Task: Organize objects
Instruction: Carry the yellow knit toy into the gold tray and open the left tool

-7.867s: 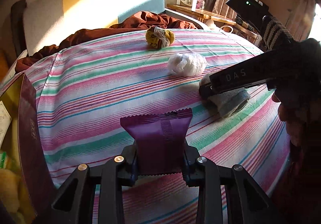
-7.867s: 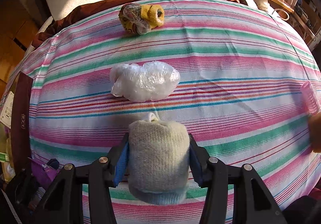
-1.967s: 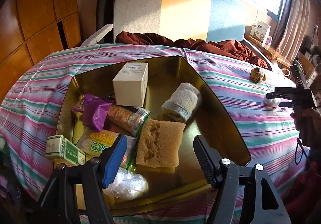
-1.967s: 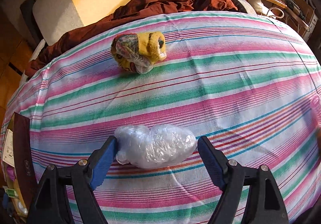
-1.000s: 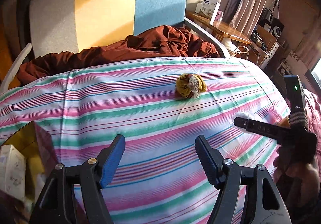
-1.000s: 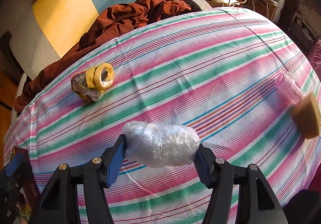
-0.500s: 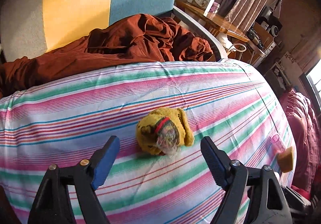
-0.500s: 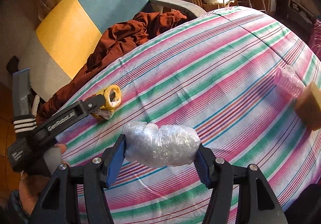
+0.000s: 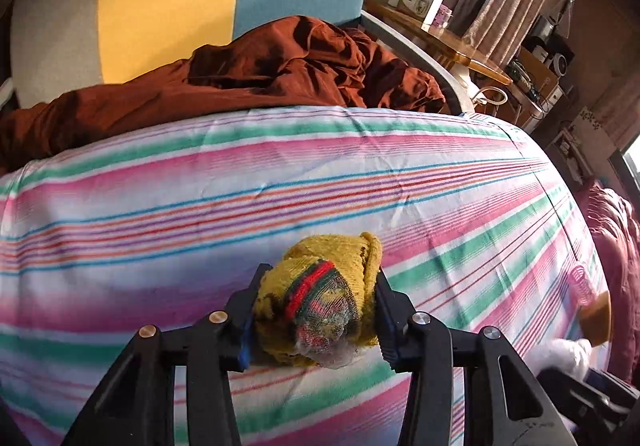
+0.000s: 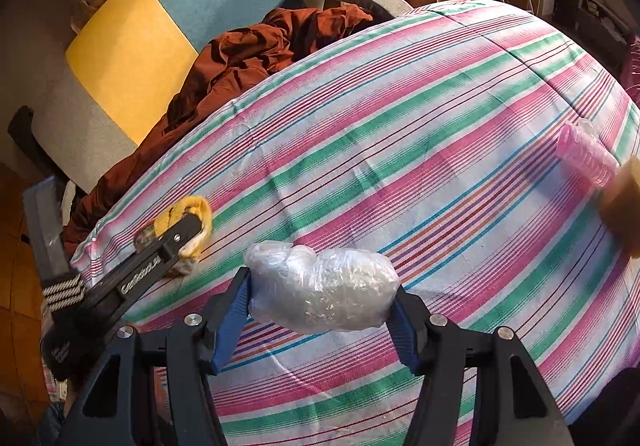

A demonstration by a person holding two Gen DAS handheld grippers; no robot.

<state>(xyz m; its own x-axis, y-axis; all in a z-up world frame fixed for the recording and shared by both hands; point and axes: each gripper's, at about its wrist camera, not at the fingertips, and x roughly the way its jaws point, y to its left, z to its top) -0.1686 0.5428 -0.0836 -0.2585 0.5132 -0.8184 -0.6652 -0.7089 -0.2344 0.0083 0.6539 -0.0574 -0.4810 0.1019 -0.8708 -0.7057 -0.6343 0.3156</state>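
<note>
Two claws: L (image 9: 316,320) closing on sock ball (image 9: 324,310), R (image 10: 322,300) w/ bag wad (image 10: 324,294); roller (image 10: 584,156) nearby.

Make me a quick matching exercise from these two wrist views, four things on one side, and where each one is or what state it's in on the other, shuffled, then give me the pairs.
1. yellow rolled sock
2. crumpled clear plastic bag
3. rust-brown crumpled cloth
4. pink ribbed plastic roller

A. heaped beside the chair back
B. between the left gripper fingers, jaws closing
C. lying free on the striped sheet
D. clamped in the right gripper

1-B, 2-D, 3-A, 4-C
</note>
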